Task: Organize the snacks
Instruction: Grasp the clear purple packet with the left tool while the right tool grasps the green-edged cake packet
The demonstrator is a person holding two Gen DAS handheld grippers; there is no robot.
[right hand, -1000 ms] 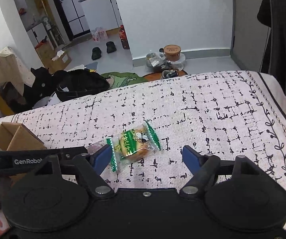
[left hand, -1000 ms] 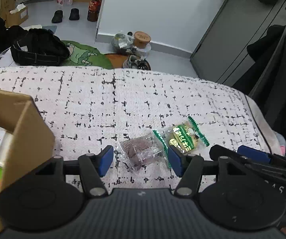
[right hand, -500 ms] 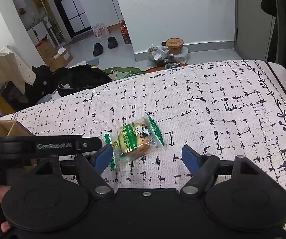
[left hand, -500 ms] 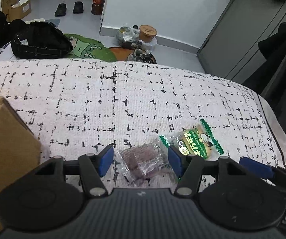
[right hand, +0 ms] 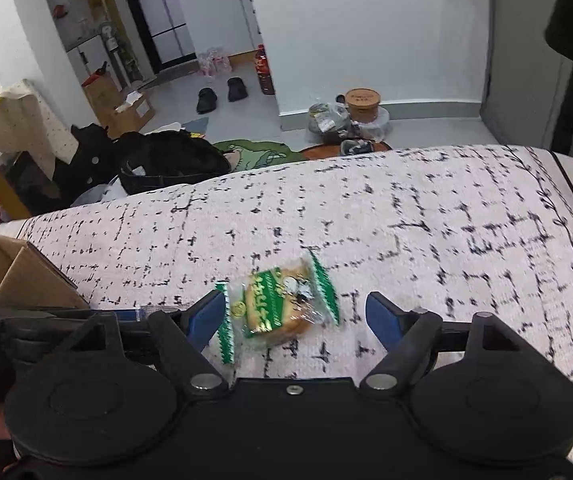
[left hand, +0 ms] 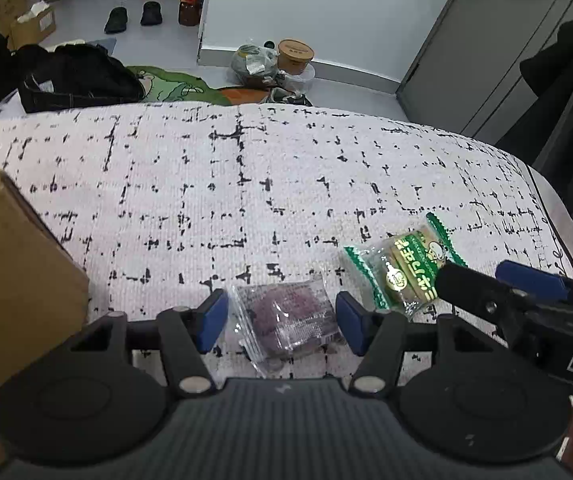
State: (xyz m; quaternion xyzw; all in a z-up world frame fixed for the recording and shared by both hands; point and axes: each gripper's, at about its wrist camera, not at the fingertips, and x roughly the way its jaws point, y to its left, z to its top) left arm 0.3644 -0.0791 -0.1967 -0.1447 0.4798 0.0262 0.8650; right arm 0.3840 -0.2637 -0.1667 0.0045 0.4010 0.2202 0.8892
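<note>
A clear packet with a purple snack [left hand: 288, 320] lies on the white black-flecked cloth [left hand: 246, 184], between the open fingers of my left gripper [left hand: 282, 320]. A green-and-white wrapped biscuit [left hand: 404, 268] lies just to its right. In the right wrist view the same biscuit [right hand: 280, 304] sits between the open fingers of my right gripper [right hand: 296, 316], nearer the left finger. The right gripper also shows in the left wrist view [left hand: 502, 284], beside the biscuit. A cardboard box [left hand: 10, 280] stands at the left.
The cardboard box also shows at the left in the right wrist view [right hand: 22, 280]. Beyond the cloth's far edge the floor holds a black bag [left hand: 74, 80], a green mat, a bottle, shoes and a lidded tub [left hand: 294, 54]. A grey cabinet stands at the right.
Both grippers have moved forward and down over the snacks. The purple packet now sits deeper between the left fingers, the biscuit between the right fingers. Both stay open.
</note>
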